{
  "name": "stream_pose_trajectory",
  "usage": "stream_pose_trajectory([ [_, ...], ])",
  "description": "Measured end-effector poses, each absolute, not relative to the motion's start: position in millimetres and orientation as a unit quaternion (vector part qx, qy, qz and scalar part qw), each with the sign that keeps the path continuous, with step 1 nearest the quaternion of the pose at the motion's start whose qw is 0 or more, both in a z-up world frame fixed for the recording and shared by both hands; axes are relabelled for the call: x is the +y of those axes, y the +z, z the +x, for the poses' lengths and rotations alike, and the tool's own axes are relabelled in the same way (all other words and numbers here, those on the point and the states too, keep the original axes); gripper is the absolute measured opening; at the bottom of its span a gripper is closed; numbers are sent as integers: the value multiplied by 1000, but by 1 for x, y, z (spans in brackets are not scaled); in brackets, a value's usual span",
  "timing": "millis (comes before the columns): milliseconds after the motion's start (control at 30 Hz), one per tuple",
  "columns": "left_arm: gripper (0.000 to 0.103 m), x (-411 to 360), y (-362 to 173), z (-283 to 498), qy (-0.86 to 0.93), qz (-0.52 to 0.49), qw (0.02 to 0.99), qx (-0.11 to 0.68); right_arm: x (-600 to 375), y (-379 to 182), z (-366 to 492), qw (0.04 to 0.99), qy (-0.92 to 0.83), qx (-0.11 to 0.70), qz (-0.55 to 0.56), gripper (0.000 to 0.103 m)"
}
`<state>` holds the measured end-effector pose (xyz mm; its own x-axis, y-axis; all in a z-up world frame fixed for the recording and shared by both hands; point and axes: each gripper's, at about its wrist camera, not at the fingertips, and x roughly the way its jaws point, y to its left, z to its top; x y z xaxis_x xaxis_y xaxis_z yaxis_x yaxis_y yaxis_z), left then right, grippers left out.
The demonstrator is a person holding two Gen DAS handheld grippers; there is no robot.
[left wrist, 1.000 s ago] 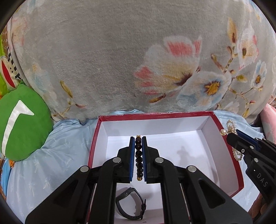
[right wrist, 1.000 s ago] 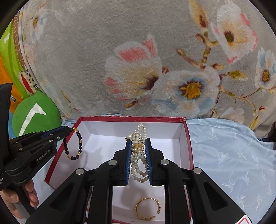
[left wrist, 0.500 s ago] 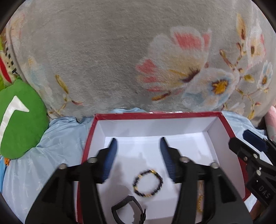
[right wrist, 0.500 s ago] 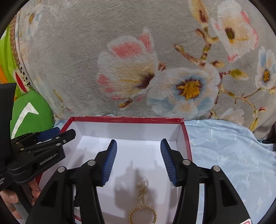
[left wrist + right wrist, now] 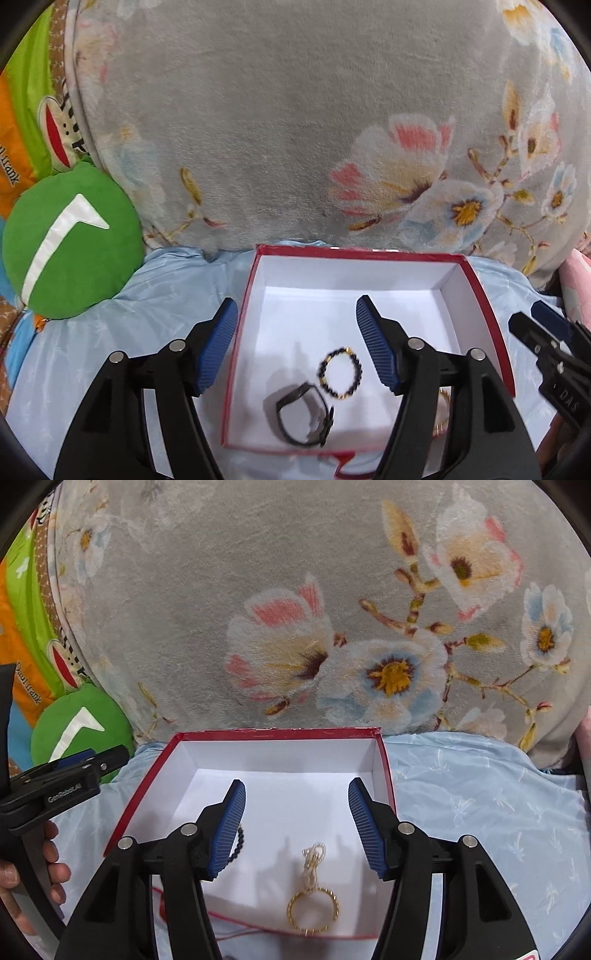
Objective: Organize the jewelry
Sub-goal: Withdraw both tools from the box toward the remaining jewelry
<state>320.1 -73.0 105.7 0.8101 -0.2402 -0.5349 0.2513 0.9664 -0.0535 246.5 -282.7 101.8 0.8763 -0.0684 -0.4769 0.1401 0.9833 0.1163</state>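
A red-rimmed white box (image 5: pixel 491 314) is seen on pale blue bedding (image 5: pixel 480 794), in front of a grey floral blanket (image 5: pixel 295 129). The left gripper (image 5: pixel 295 314) is held with jaws apart, just opened further, nothing between them; on the box floor below, a dark beaded bracelet (image 5: pixel 340 373) lies touching a black wristband (image 5: pixel 304 413). The right gripper (image 5: pixel 295 797) is likewise spread and empty, over a pearl strand (image 5: pixel 313 864) lying against a gold bangle (image 5: pixel 313 910). A green cushion (image 5: pixel 70 240) is at left.
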Motion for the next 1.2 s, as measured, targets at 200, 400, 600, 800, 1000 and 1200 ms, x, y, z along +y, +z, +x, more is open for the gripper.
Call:
stream_pose_trajectory([
  [200, 74, -39, 110, 274, -138, 4, 946, 293, -277, 107, 195, 966, -60, 239, 75, 63],
  [400, 74, -9, 91, 236, -135, 1, 939, 317, -269, 91, 140, 961, -74, 255, 71, 63],
  [600, 74, 17, 50, 208, -121, 4, 924, 364, -269, 57, 95, 948, -86, 290, 97, 63],
  [800, 74, 31, 7, 191, -105, -13, 907, 408, -255, 18, 79, 932, -77, 335, 114, 63],
  [1000, 74, 39, -24, 183, -97, -43, 891, 441, -222, -15, 100, 922, -45, 368, 108, 63],
  [1200, 74, 45, -36, 177, -82, -39, 890, 447, -201, -34, 123, 916, -31, 384, 112, 63],
])
